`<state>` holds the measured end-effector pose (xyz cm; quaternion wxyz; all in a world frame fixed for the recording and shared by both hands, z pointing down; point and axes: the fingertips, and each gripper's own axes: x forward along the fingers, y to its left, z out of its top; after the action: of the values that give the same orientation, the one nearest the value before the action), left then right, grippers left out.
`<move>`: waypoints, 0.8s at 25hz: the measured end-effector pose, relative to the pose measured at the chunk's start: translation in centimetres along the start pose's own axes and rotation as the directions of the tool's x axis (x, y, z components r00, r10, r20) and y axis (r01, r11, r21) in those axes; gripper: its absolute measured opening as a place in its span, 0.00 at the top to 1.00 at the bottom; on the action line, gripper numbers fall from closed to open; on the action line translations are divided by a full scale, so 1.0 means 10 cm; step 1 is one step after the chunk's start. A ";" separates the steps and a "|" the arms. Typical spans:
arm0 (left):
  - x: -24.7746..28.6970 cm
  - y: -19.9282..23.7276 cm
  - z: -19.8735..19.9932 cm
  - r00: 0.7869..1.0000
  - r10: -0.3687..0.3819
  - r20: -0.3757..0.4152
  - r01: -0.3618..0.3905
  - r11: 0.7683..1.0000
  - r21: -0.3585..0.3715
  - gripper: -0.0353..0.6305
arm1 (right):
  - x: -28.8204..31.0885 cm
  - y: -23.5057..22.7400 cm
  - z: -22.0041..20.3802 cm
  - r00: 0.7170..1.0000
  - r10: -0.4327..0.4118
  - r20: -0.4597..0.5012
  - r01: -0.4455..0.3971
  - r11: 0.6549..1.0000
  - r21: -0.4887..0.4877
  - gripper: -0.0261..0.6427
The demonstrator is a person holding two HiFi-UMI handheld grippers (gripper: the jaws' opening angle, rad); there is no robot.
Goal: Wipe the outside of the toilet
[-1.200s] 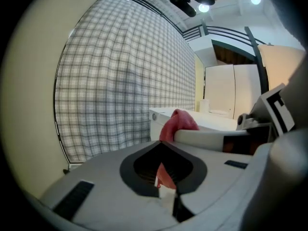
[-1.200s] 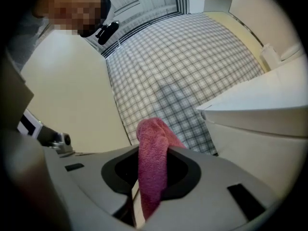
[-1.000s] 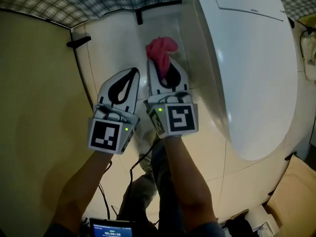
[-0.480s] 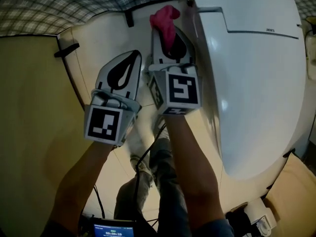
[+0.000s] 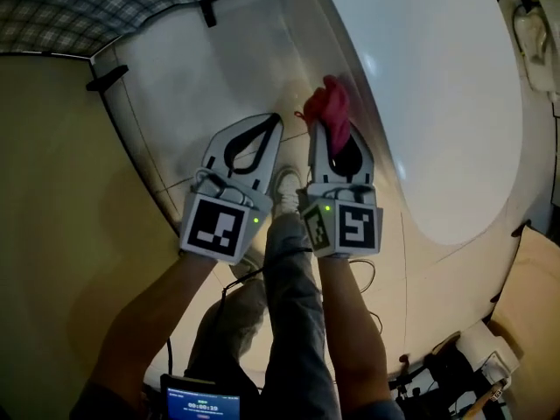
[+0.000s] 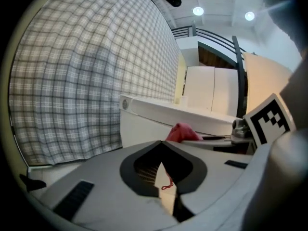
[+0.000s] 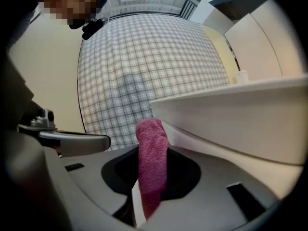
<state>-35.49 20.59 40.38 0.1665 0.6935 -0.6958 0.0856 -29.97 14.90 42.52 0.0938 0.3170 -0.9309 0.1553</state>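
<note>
Right gripper (image 5: pixel 329 136) jaws clamp pink cloth (image 5: pixel 329 106) beside toilet (image 5: pixel 455 103); left gripper (image 5: pixel 270 125) jaws together.

Your head camera: steeply down on left gripper (image 5: pixel 266 124), right gripper (image 5: pixel 331 138), toilet (image 5: pixel 455 103). Gripper cameras: close behind their jaws, facing checked curtain (image 6: pixel 86 71). All three share the pink cloth (image 5: pixel 328 108).

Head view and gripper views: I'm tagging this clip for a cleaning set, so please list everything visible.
toilet: one, white, right.
cloth: one, pink, at the toilet's side.
checked wall: one, grey-white, top.
panel: one, beige, left.
floor tiles: several, pale, centre.
screen: one, blue-lit, bottom edge.
shoe: one, white, centre.
left gripper: one, white, fingers shut, a red thread snagged.
right gripper: one, white, fingers shut on the cloth.
</note>
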 end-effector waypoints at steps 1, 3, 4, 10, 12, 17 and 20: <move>-0.05 -0.17 -0.05 1.000 -0.024 -0.014 0.024 1.000 0.000 0.93 | -0.19 -0.06 -0.04 1.000 -0.015 -0.013 0.015 1.000 0.000 0.83; -0.11 -0.42 -0.15 0.998 -0.058 -0.033 0.057 0.998 -0.005 0.93 | -0.51 -0.16 -0.11 0.999 -0.038 -0.035 0.038 0.999 0.002 0.83; -0.14 -0.51 -0.18 0.997 -0.065 -0.037 0.065 0.998 -0.010 0.93 | -0.64 -0.21 -0.15 0.998 -0.049 -0.040 0.049 0.999 0.002 0.83; -0.09 -0.56 -0.26 0.998 -0.046 -0.050 0.044 0.998 -0.044 0.93 | -0.73 -0.24 -0.23 0.998 -0.027 -0.063 0.027 1.000 -0.006 0.83; 0.00 -0.44 -0.23 0.998 -0.019 -0.052 0.016 0.998 -0.061 0.93 | -0.49 -0.15 -0.20 0.998 0.023 -0.065 -0.025 0.999 -0.027 0.83; 0.32 0.31 -0.14 0.993 0.112 -0.031 -0.115 0.989 -0.090 0.93 | 0.58 0.16 -0.18 0.987 0.132 -0.092 -0.132 0.991 0.002 0.83; 0.49 0.81 -0.16 0.981 0.193 -0.034 -0.196 0.973 -0.125 0.93 | 1.24 0.30 -0.23 0.981 0.165 -0.105 -0.166 0.986 0.004 0.83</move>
<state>-43.26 16.75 44.44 0.2090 0.6089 -0.7625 0.0642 -41.34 11.02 47.34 0.1302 0.2298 -0.9482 0.1767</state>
